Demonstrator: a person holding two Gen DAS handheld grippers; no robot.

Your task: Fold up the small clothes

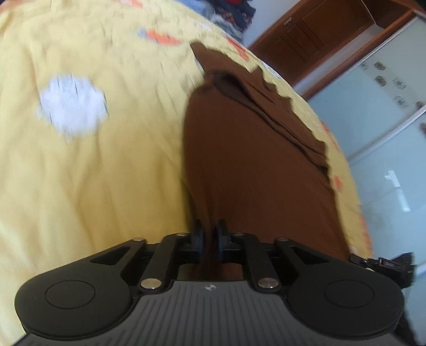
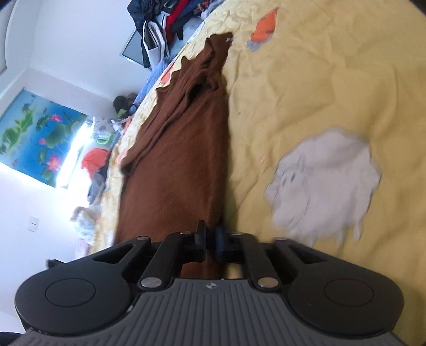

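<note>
- Here, the left gripper (image 1: 210, 237) was clamped on the brown garment (image 1: 255, 170).
- The right gripper (image 2: 210, 239) pinched its near edge likewise.
- No readable writing showed on the yellow bedspread (image 1: 93, 173).

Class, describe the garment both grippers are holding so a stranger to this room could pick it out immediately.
Start at the yellow bedspread with its orange and white cartoon patches. Stretched along it lies a brown garment, its near edge pinched by the left gripper and the right gripper. It is the only plain, dark brown cloth there; the clothes pile beyond is multicoloured.
</note>
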